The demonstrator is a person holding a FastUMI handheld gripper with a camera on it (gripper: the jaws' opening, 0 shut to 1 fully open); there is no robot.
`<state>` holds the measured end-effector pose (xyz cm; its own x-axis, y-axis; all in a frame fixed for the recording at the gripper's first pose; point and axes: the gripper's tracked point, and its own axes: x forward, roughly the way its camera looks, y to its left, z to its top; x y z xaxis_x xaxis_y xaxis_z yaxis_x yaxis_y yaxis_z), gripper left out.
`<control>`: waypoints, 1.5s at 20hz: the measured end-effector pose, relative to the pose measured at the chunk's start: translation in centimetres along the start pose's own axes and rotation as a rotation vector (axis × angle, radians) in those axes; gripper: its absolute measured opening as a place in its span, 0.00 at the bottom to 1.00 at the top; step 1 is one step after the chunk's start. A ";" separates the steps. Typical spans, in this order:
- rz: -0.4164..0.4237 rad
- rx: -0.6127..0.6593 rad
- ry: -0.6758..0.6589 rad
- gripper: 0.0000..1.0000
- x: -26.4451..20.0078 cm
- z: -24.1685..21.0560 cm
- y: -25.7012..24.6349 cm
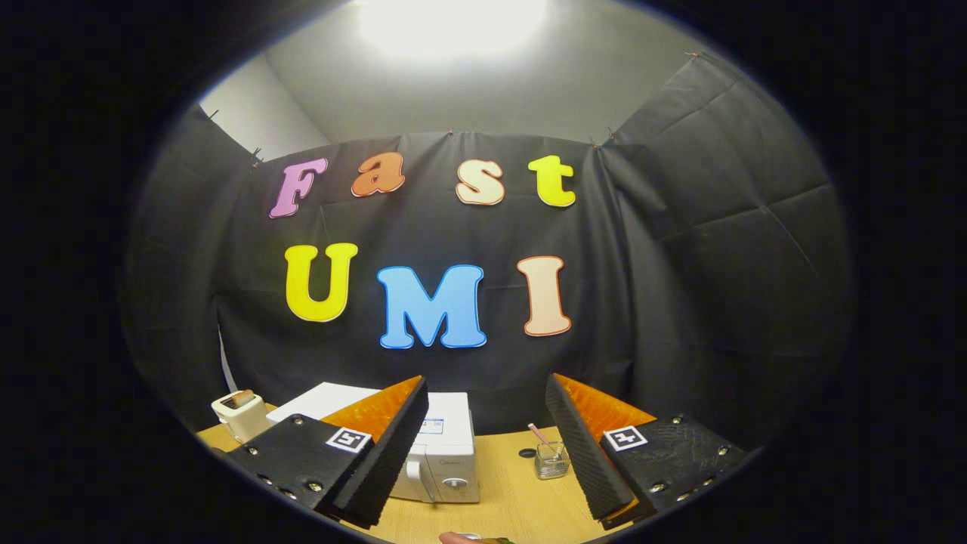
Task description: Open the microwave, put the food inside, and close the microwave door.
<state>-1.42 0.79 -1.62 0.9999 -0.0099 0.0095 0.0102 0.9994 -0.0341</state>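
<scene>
The gripper (pixel 483 446) hangs above the wooden table (pixel 521 491) with its two fingers spread well apart and nothing between them; the ribbed pads (pixel 578 446) face each other across bare tabletop. Partly hidden behind the left finger stands the white microwave (pixel 446 453), its door closed and a round knob showing low on its front panel (the rest of the door is covered by the finger). Just inside the right finger, toward the back of the table, sits a small clear glass (pixel 551 459) with a thin stick leaning in it, and a dark round hole (pixel 527 453) in the tabletop lies just beside the glass on the microwave's side. Beyond the left finger, well apart from the microwave, a pale toaster (pixel 240 412) stands with a slice of bread in its slot. Below the fingers, between them, a small rounded thing (pixel 472 538) with a pinkish end peeks in; it is too cut off to identify.
</scene>
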 end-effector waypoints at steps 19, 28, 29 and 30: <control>0.156 -0.018 0.095 0.97 5.4 -20.0 9.0; 0.130 -0.021 0.162 0.90 10.1 -29.5 11.1; 0.122 -0.027 0.165 0.89 10.6 -30.0 11.2; 0.121 -0.033 0.170 0.80 10.9 -30.8 11.4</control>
<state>9.89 11.00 -32.65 0.9809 0.1016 -0.1657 -0.1125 0.9920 -0.0578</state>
